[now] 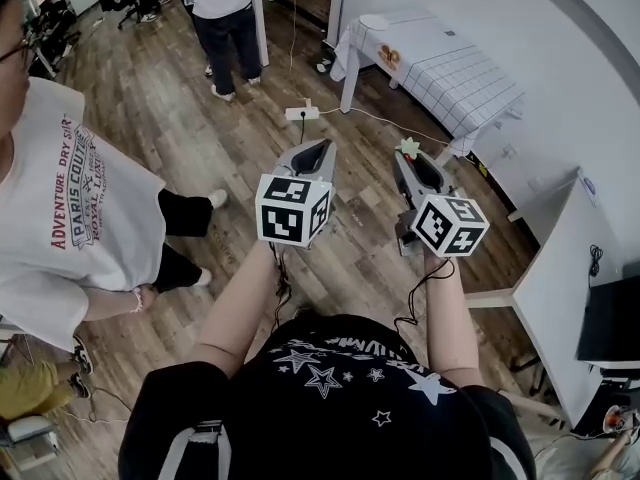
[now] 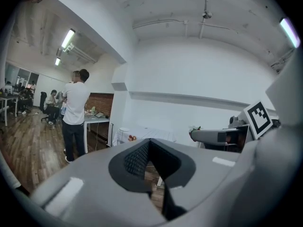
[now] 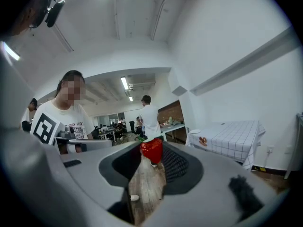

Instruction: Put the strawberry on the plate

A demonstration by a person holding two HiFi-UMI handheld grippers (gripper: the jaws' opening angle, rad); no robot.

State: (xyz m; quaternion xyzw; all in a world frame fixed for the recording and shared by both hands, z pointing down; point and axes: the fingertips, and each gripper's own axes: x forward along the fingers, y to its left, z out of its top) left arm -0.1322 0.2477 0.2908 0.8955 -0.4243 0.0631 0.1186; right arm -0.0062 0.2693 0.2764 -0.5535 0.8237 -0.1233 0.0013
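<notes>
A red strawberry [image 3: 151, 150] with green leaves [image 1: 408, 148] sits pinched at the tips of my right gripper [image 3: 152, 153], which is shut on it and held in the air over the wooden floor. My left gripper [image 1: 316, 150] is raised beside it, its jaws together with nothing between them. A white plate [image 1: 373, 21] rests on the far end of a table with a checked cloth [image 1: 455, 73], well ahead of both grippers. In the right gripper view the plate [image 3: 195, 132] lies to the right of the strawberry. The left gripper view shows the right gripper [image 2: 210, 135] from the side.
Small red fruit [image 1: 388, 56] lies on the cloth near the plate. A power strip [image 1: 302, 113] and its cable cross the floor ahead. A person in a white T-shirt [image 1: 70, 203] stands close at left, another [image 1: 225, 8] further back. A white desk [image 1: 560, 288] is at right.
</notes>
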